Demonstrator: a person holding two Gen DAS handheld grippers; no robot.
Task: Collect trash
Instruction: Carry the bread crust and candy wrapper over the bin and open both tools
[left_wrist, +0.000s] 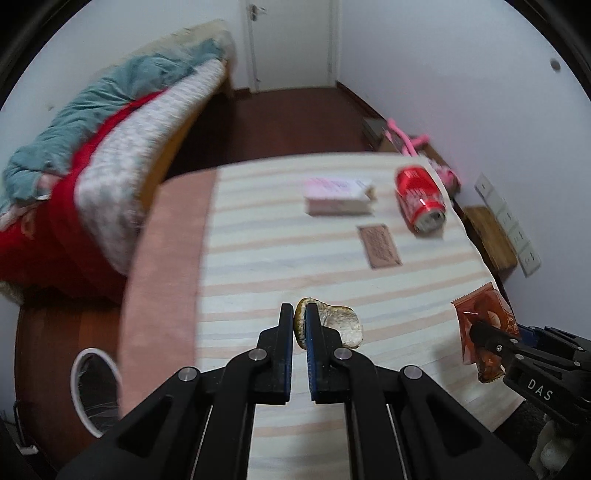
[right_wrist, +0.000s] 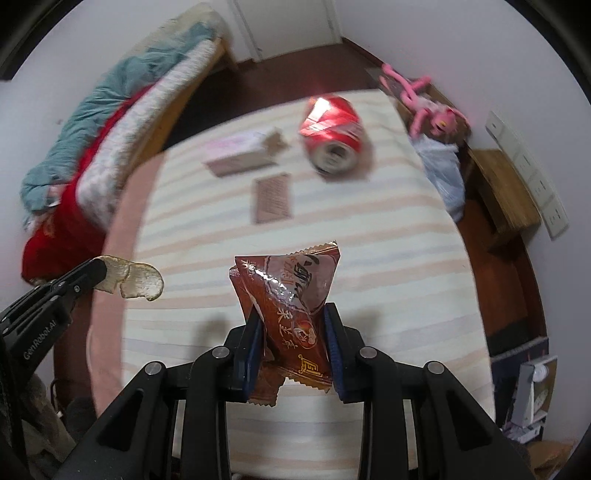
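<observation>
Down at seven o'clock of the left gripper (left_wrist: 300, 314), clenched on peel (left_wrist: 341, 325), waits the bin (left_wrist: 79, 373); right gripper (right_wrist: 293, 314) grasps wrapper (right_wrist: 291, 295).

A cream cloth (left_wrist: 277, 258) with pale pink and grey stripes covers the table, its side band plain pink. On it lie a red and silver can (left_wrist: 421, 199), a pink and white box (left_wrist: 338, 196) and a brown card (left_wrist: 379, 246). The snack wrapper (right_wrist: 295, 317) is reddish brown with gold print; the peel (left_wrist: 341, 325) is yellowish.
</observation>
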